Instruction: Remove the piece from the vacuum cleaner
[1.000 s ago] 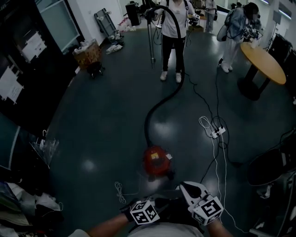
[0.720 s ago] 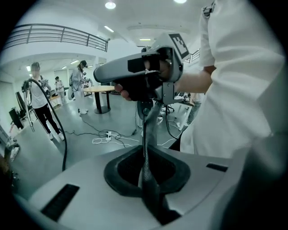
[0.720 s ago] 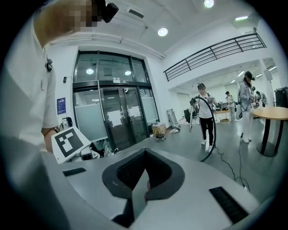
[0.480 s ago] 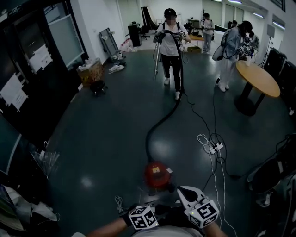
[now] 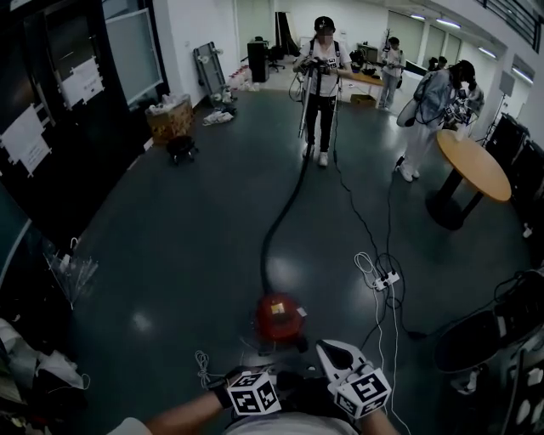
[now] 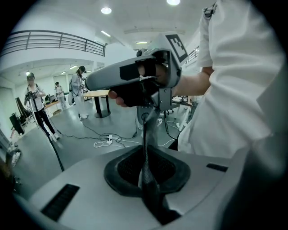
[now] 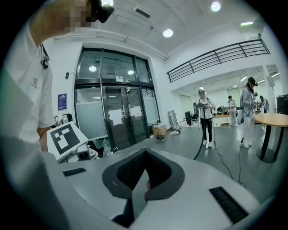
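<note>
Held left gripper [image 5: 255, 392] and right gripper [image 5: 338, 355] side by side just short of the red vacuum cleaner [image 5: 279, 317], touching nothing. Pressed both pairs of fingers [image 6: 146, 173] together, empty.

The floor [image 5: 195, 255] is dark grey and glossy, and it reflects the recessed ceiling lights [image 7: 167, 33]. Dark glazed doors [image 7: 101, 108] with paper sheets taped on them line the left wall. The far wall [image 5: 191, 25] is white. A round wooden table [image 5: 473, 166] on a dark pedestal stands near the floor's right edge. A railed balcony [image 7: 216, 56] runs overhead.
</note>
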### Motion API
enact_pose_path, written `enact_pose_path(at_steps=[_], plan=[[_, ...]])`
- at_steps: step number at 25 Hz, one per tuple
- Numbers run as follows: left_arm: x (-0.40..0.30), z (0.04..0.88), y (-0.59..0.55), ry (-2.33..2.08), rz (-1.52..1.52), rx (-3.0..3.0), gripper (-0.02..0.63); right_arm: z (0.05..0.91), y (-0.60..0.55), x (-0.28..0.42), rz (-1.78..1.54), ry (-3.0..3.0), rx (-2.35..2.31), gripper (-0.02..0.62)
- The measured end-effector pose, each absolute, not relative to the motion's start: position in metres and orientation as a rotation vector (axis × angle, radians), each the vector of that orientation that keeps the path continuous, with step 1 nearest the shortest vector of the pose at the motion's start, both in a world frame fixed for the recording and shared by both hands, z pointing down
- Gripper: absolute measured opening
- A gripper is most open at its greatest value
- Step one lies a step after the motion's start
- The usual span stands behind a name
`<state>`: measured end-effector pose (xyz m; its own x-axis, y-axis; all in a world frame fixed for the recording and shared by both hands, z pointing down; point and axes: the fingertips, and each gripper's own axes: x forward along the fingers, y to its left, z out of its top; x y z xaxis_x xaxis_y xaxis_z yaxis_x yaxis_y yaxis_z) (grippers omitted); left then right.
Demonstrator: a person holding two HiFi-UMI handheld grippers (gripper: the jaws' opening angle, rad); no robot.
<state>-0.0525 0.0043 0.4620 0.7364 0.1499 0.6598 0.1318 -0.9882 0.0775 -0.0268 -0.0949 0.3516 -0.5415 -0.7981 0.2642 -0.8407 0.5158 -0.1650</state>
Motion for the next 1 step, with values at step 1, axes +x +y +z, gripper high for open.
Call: enact_pose_path(at_steps=[1], plan=[[-0.0556,0.4603,0.0043,0.238,1.103,2.905,0.028,0.3501,-0.0951,-0.0305,0.409,-2.595,1.414,0.015]])
